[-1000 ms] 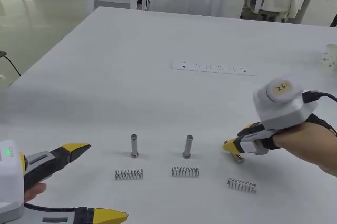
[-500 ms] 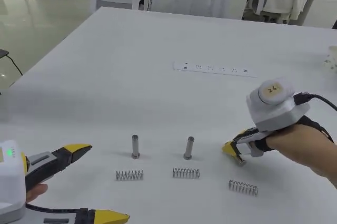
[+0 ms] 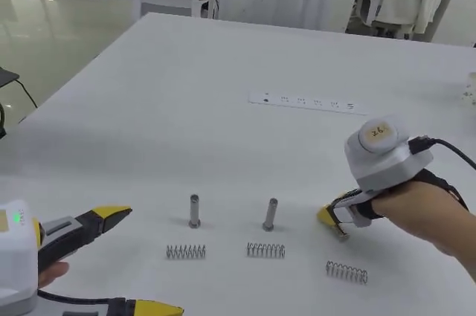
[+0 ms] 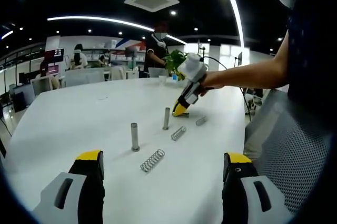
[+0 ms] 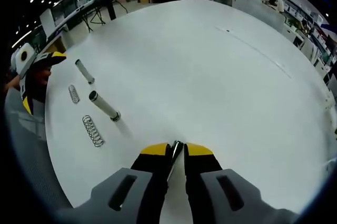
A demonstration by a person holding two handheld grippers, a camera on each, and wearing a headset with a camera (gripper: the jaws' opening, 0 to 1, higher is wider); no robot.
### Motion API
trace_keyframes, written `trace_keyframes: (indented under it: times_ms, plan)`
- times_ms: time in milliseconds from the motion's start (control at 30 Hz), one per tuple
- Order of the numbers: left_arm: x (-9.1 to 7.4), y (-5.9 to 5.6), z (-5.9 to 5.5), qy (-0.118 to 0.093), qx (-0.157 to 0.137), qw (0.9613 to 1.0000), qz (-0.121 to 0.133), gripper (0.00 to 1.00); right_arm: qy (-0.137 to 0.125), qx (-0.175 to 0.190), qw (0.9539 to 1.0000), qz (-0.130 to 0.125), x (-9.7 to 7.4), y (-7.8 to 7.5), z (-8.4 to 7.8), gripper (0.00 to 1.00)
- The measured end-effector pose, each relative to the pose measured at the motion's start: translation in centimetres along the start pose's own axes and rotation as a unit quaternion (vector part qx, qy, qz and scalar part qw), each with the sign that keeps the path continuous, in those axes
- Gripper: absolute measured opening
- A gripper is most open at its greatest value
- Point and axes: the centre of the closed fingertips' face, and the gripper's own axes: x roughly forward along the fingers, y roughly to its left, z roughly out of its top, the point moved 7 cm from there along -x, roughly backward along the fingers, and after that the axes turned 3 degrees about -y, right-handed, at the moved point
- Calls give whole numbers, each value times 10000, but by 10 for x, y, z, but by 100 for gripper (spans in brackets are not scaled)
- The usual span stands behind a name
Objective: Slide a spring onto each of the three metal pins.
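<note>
Spring [image 3: 265, 250]: thin silvery wire coil

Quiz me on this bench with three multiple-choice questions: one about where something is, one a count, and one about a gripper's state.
1. The springs lie:
A on the pins
B on the table, nearer the person than the upright pins
C in a tray

2. Springs in all:
A two
B four
C three

3. The right gripper's jaws are:
A shut on a third pin
B wide open
C shut on a spring

Answers:
1. B, they lie flat on the near side of the pins.
2. C, three lie in a row.
3. A, the right gripper view shows metal between closed jaws.
</note>
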Motion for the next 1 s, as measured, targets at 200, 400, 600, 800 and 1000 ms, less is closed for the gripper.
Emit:
trace_keyframes:
  times_ms: [200,400,600,800,1000]
  plan:
    - [0,1,1,2,10,10000,0,91,34,70,10000,-19,0,0,1,8]
    - [1,0,0,-1,2,10000,-12,91,-14,55,10000,-58,0,1,2,7]
    - [0,0,-1,2,-9,10000,-3,90,-74,71,9999,-89,-5,0,4,5]
    - [1,0,0,-15,3,10000,-14,90,-209,7,9998,-63,-10,-1,9,0]
    - [1,-2,1,-36,-1,10000,-18,90,-155,-11,9999,-10,-6,3,8,2]
